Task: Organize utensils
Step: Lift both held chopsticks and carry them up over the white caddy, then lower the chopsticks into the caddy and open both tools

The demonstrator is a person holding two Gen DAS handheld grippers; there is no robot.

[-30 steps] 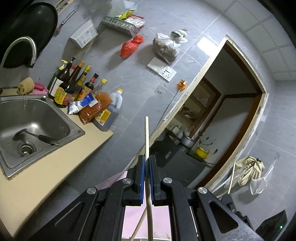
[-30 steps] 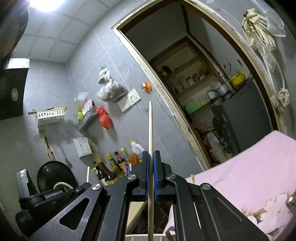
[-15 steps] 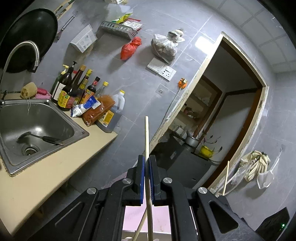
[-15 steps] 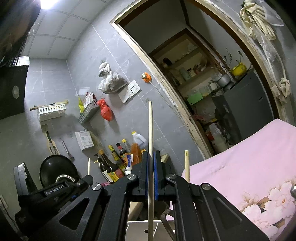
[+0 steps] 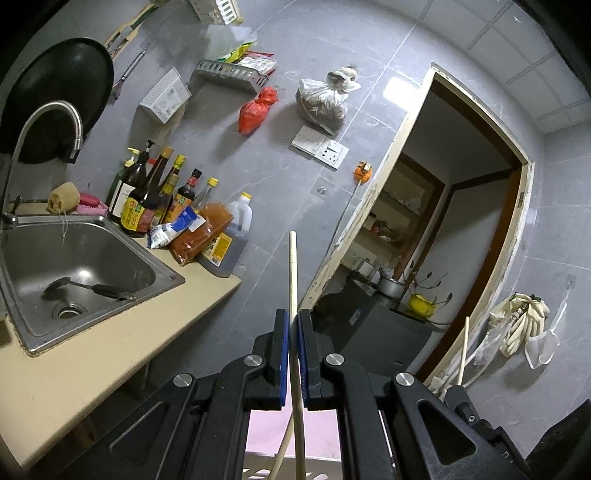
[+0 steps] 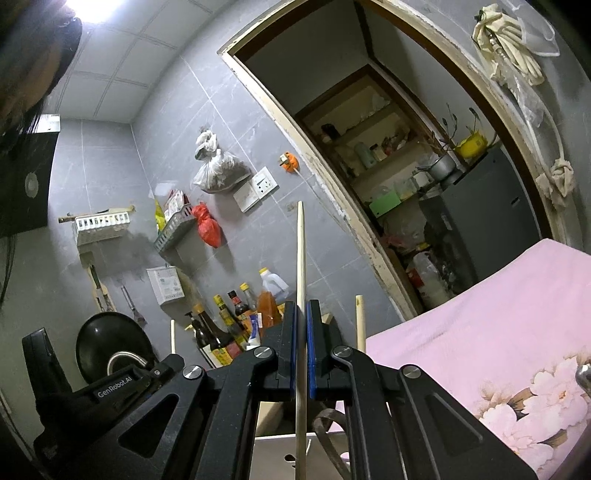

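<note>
A pale, slender wooden chopstick is standing clamped between the blue pads of the left gripper, its tip pointing up toward the grey tiled wall. A second pale wooden chopstick is being gripped the same way by the right gripper, jaws pressed tight on it. A stainless steel sink holding a black ladle is sitting to the left, with dark sauce bottles crowding the beige counter beside it. A pink floral cloth is lying at right.

Dim bluish kitchen, ceiling light glare, fisheye-warped edges
</note>
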